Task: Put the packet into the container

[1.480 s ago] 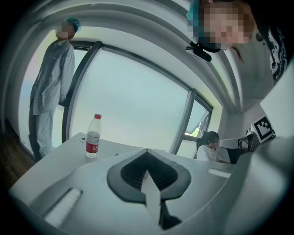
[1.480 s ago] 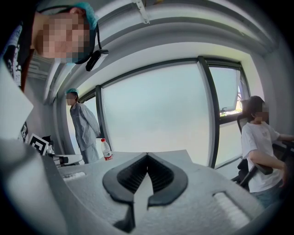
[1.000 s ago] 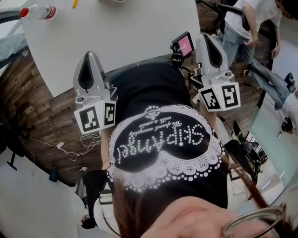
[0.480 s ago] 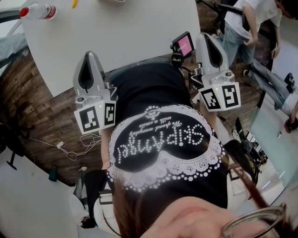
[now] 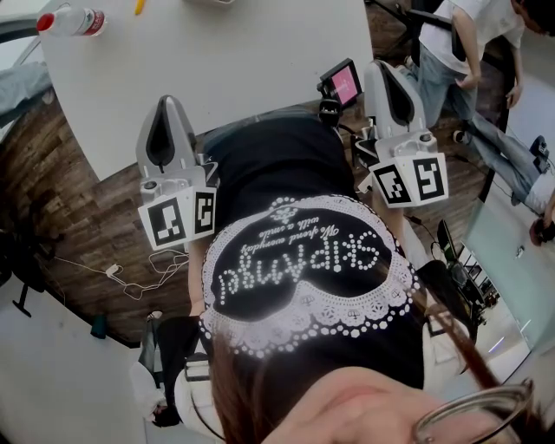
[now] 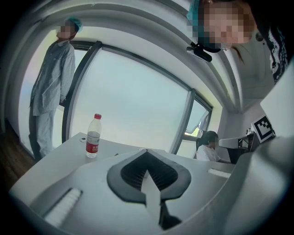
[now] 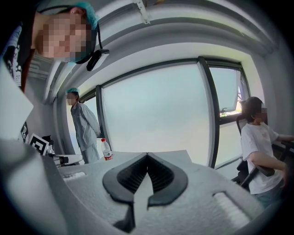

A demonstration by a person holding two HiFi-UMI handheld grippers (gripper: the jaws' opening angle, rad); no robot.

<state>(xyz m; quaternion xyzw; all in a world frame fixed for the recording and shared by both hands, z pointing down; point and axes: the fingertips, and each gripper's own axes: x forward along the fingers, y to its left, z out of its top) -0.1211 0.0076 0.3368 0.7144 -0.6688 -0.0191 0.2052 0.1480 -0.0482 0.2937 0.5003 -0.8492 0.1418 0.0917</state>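
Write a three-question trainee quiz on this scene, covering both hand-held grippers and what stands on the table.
1. True or false: the left hand-held gripper and the right hand-held gripper both have their jaws together with nothing between them.
2. Multiple choice: which of these stands on the white rectangular table?
A) a clear plastic bottle with a red label
B) a blue ceramic mug
C) a green cardboard box
3. Fill in: the bottle's cap is ___.

Key: 1 true; 2 A; 3 red.
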